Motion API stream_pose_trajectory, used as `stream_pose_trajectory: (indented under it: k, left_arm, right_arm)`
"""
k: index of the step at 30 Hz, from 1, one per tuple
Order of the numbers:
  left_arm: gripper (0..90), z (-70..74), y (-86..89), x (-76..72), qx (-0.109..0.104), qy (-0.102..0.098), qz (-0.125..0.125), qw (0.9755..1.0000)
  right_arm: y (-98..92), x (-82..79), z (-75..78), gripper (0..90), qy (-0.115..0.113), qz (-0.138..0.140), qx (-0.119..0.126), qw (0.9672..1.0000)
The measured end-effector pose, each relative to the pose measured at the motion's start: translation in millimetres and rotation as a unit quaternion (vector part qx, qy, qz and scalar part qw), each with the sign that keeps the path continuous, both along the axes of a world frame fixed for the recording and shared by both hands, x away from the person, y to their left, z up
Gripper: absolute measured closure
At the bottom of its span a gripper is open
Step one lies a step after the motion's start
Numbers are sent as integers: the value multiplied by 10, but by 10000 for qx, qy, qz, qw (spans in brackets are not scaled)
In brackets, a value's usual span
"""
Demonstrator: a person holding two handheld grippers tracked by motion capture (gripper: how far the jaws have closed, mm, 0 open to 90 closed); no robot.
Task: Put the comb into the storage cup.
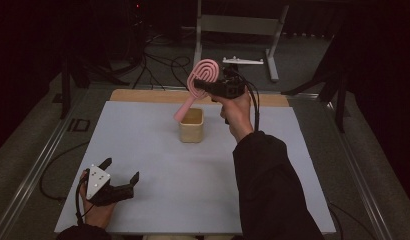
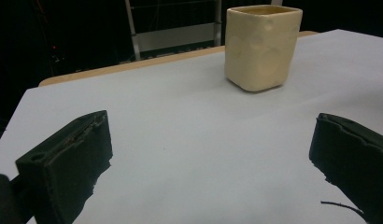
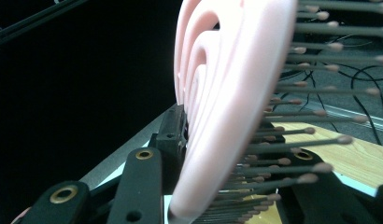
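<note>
A pink hairbrush [image 1: 202,76] hangs in the air above the back of the table, with my right gripper [image 1: 207,86] shut on its oval head. Its handle slants down and left, and the tip sits close to the far left rim of a cream square cup [image 1: 191,125]. In the right gripper view the brush head [image 3: 227,93] stands between the black jaws of my right gripper [image 3: 217,186], bristles pointing right. My left gripper [image 1: 121,172] rests at the table's near left corner, open and empty. In its own view, my left gripper [image 2: 208,158] faces the cup [image 2: 262,46].
A white board [image 1: 143,150] covers the table, with a wooden strip [image 1: 143,95] along its far edge. Behind it stand a metal frame [image 1: 238,25] and loose cables [image 1: 163,65] on the floor. The person's dark sleeve [image 1: 268,185] crosses the board's right half.
</note>
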State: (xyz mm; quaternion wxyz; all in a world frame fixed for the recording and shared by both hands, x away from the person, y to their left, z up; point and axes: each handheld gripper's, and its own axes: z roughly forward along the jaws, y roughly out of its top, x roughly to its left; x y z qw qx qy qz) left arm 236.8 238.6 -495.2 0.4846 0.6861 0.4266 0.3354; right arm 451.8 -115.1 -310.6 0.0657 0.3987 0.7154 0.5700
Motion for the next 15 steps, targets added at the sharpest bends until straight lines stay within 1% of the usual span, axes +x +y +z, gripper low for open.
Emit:
stream_pose_trajectory:
  k: [7,15]
  left_arm:
    - [1,0,-1,1,23,-4,-2,10000]
    - [1,0,0,1,44,0,-8,10000]
  right_arm:
    - [-9,45,-15,637,42,-118,20,9999]
    - [-35,96,-50,637,69,-272,-46,9996]
